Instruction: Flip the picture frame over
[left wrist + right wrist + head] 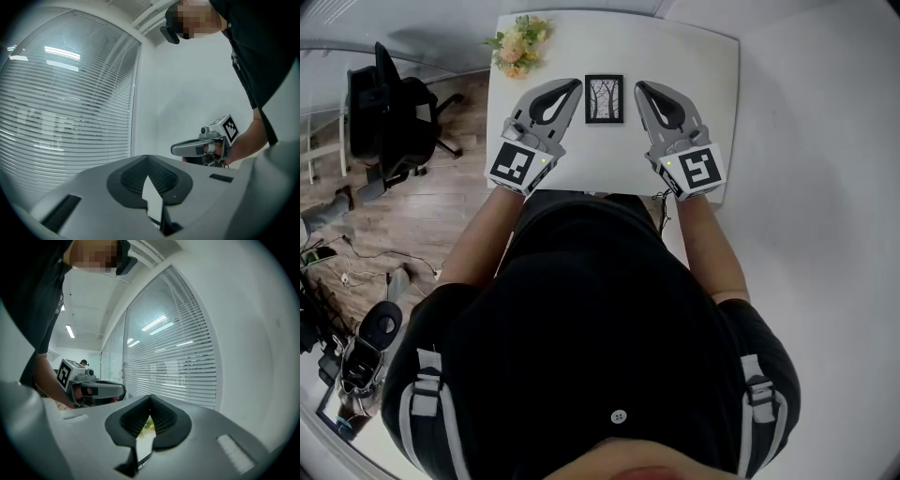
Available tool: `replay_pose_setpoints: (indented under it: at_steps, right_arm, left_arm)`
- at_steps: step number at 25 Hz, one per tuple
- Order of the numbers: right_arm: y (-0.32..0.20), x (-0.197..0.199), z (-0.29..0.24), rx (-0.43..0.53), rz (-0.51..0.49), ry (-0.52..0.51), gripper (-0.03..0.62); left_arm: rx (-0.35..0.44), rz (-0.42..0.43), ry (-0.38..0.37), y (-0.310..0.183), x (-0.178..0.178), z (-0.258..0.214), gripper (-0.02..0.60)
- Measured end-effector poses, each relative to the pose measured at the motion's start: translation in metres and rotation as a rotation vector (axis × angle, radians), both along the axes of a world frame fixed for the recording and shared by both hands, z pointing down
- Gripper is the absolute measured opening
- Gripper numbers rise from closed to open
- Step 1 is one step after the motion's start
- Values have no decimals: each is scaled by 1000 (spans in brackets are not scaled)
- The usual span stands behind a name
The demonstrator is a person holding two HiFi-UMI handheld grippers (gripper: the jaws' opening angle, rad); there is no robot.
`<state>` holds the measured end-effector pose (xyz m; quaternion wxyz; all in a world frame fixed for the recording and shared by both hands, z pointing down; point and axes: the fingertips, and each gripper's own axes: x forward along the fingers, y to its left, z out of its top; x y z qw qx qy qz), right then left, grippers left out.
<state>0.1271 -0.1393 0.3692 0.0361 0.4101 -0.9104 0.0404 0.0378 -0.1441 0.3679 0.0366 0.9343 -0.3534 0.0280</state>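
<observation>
Picture frame lies flat on the white table, its tree print facing up, between the two grippers and touching neither. Left gripper rests just beside its left edge, right gripper just beside its right. Both have their jaws together, with nothing between them. Flowers sit at the table's far left corner.
</observation>
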Motion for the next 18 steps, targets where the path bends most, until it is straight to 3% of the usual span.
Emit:
replay_pose_setpoints:
  at_steps: [18]
  right_arm:
    - [6, -10, 3, -31, 8, -14, 9]
  left_arm:
    - [-5, -4, -10, 4, -10, 6, 5]
